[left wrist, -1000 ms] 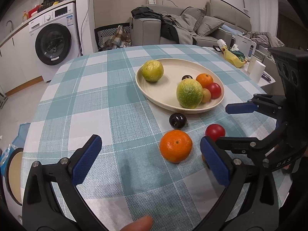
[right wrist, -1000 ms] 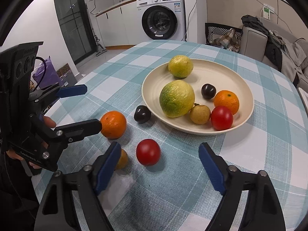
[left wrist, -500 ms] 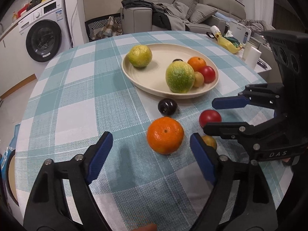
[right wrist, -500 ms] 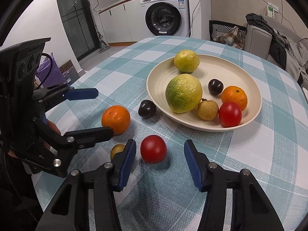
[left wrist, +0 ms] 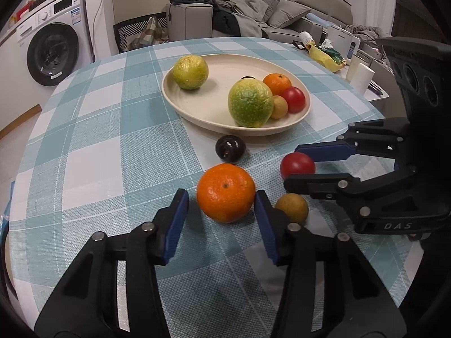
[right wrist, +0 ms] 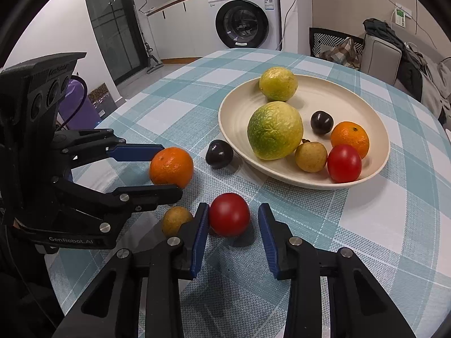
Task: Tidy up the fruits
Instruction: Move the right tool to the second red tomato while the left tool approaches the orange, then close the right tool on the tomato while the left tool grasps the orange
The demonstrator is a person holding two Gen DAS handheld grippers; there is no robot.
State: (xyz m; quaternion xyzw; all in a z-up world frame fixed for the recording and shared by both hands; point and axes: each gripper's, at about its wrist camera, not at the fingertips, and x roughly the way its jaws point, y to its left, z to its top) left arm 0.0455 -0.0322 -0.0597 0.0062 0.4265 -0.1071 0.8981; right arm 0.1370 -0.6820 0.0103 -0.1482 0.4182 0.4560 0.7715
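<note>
A cream plate (left wrist: 214,107) (right wrist: 234,118) holds several fruits, among them two large green-yellow citrus. On the checked cloth in front of it lie an orange (left wrist: 225,193) (right wrist: 171,166), a red tomato (left wrist: 297,164) (right wrist: 229,214), a dark plum (left wrist: 230,148) (right wrist: 219,154) and a small brown fruit (left wrist: 291,208) (right wrist: 177,219). My left gripper (left wrist: 221,211) (right wrist: 169,169) is open around the orange; its right pad looks close to the peel, its left pad stands off. My right gripper (right wrist: 233,225) (left wrist: 293,166) is open around the tomato, a gap at its right pad.
The round table's edge curves close on the left and right. Beyond it stand a washing machine (left wrist: 53,53) (right wrist: 243,24), a grey sofa with clothes (left wrist: 231,17) and a side table with clutter (left wrist: 332,53). A purple bag (right wrist: 76,107) sits on the floor to the left.
Both grippers moved forward and narrowed their jaws. The left now straddles the orange and the right straddles the tomato. The fruits have not moved.
</note>
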